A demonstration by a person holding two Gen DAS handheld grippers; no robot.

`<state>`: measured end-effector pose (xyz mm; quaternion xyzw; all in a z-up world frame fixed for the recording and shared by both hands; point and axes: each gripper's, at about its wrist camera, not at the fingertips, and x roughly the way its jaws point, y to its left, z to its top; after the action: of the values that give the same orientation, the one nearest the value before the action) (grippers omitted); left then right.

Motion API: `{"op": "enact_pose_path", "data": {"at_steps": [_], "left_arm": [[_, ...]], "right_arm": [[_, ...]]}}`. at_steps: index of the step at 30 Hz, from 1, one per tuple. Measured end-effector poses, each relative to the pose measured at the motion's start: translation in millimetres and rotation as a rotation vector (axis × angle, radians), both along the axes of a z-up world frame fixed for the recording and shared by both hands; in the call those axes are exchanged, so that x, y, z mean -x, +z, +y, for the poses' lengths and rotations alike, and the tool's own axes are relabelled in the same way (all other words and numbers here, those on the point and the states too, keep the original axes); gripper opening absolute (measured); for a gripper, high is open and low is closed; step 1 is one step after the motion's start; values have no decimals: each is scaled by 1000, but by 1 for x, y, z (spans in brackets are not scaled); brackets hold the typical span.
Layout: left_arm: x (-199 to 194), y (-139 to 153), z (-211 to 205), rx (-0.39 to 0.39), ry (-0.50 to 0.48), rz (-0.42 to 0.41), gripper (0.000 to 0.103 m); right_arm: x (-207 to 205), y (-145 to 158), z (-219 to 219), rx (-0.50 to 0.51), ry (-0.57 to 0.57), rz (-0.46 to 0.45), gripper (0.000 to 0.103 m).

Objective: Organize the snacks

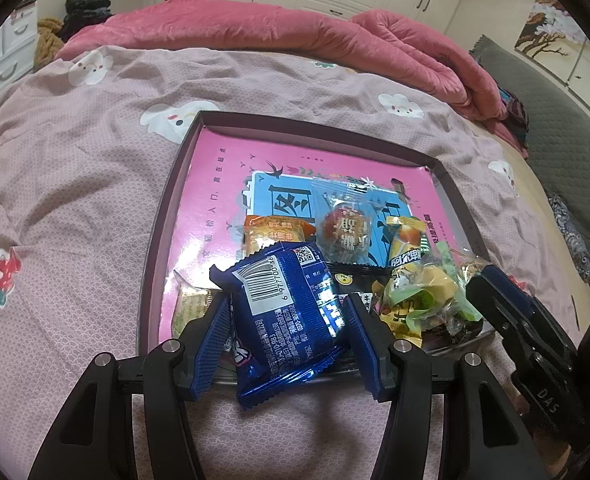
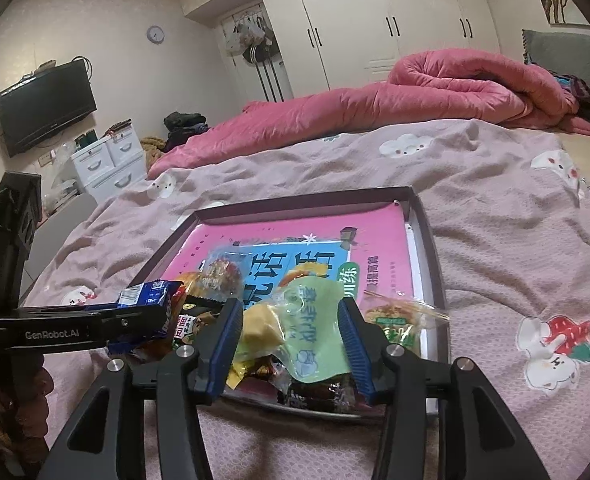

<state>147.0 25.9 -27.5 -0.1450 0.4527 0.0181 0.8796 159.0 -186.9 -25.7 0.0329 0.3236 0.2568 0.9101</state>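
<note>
The left gripper [image 1: 285, 320] is clamped on a blue foil snack packet [image 1: 285, 308], barcode side up, the packet pinched across its middle between the two ribbed blue pads and held just above the near rim of the tray [image 1: 167, 216]. The tray, a shallow dark-edged box lined with a pink printed sheet, lies on the pink cloud-print bedspread [image 1: 75, 184] straight ahead of both grippers.

The right gripper [image 2: 291, 344] sits to the right of the left one, over the tray's near right corner. Its jaws stand apart, with a pale green packet [image 2: 315, 320] and a yellow wrapper [image 2: 259, 332] lying between the pads; neither pad appears to press on them, so they look let go rather than held. They rest on a loose pile of other wrapped snacks at the near end of the tray, among them a clear-wrapped round red cake [image 1: 345, 230] and an orange packet [image 1: 273, 232] further ahead of the left gripper.

The step in hand seems to be dropping snacks into the tray: the right side's load looks delivered, the left's is yet to go in. Next, the left gripper would need to carry the blue packet forward over a bare part of the pink liner and open, while the right one backs clear without dragging the green packet along.
</note>
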Motion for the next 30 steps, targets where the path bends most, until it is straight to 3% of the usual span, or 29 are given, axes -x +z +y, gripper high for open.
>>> {"op": "enact_pose_path", "data": {"at_steps": [13,19,30], "left_arm": [[1,3,-1,-5,3,-2,61],[4,14,0,-15,0,-39,70],[15,32,3,-21,6,-68,77]], "right_arm": [[12,8,-5,-4,1,-3,49],[16,12,-6,-4,-3,-13,50],[26,23,-17,-6,-62,-27,61]]}}
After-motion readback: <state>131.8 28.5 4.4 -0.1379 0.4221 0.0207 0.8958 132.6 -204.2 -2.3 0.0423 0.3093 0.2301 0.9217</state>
